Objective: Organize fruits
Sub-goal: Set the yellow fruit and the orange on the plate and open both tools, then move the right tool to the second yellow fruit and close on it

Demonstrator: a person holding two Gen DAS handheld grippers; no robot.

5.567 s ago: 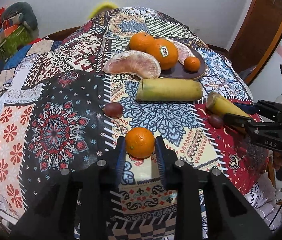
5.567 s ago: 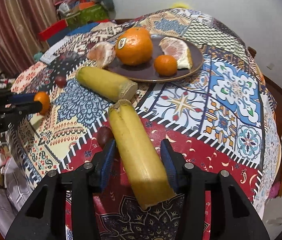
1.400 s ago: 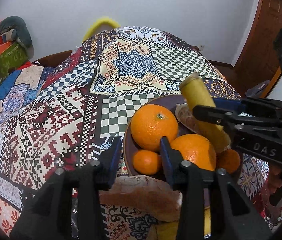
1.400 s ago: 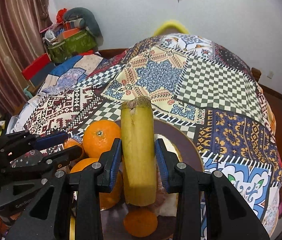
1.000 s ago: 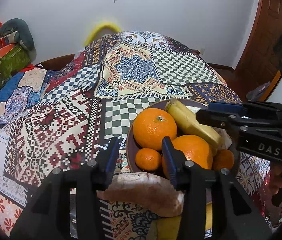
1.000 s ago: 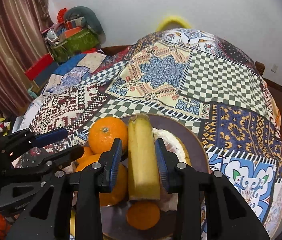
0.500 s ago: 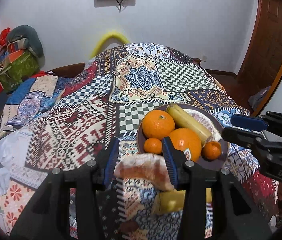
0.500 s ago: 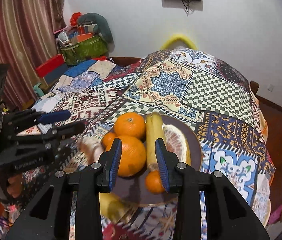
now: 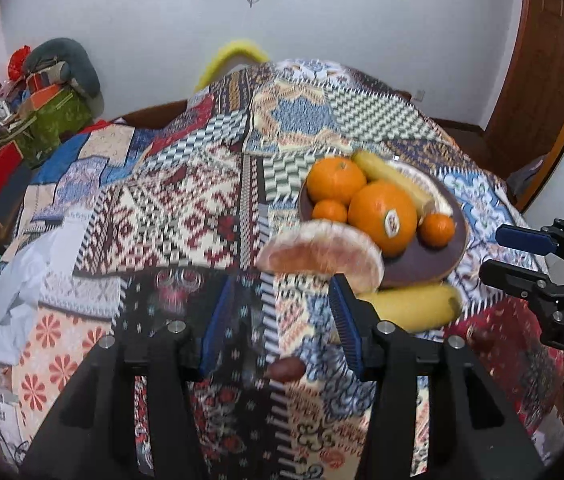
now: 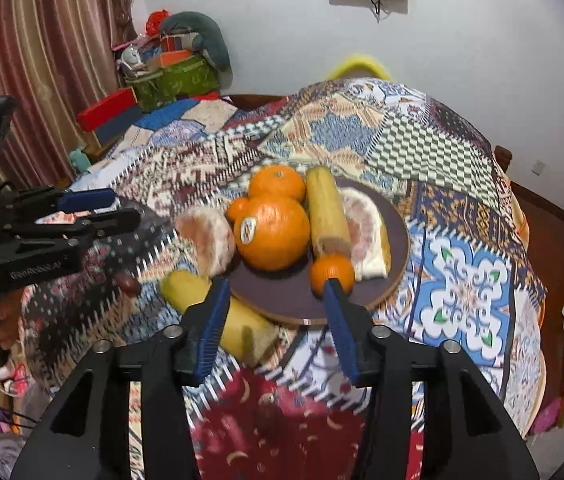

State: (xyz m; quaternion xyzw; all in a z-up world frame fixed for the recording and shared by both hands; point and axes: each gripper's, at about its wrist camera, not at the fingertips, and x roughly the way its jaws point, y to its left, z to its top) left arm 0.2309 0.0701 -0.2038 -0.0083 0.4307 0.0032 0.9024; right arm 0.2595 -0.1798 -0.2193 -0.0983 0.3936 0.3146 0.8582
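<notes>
Fruit plate point(image 10: 396, 264) beyond both tongs.

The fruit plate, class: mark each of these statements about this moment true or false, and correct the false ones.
1. One banana piece lies on the brown plate. True.
2. The stickered large orange is gripped by the right gripper. False: it sits on the plate; the right gripper's jaws are open and empty.
3. A second banana piece lies on the cloth beside the plate. True.
4. Both pomelo segments are on the plate. False: one pomelo segment is on it; the other pomelo segment rests on the patterned cloth by the plate's edge.
5. The left gripper holds a small orange. False: its jaws are open with nothing between them.
</notes>
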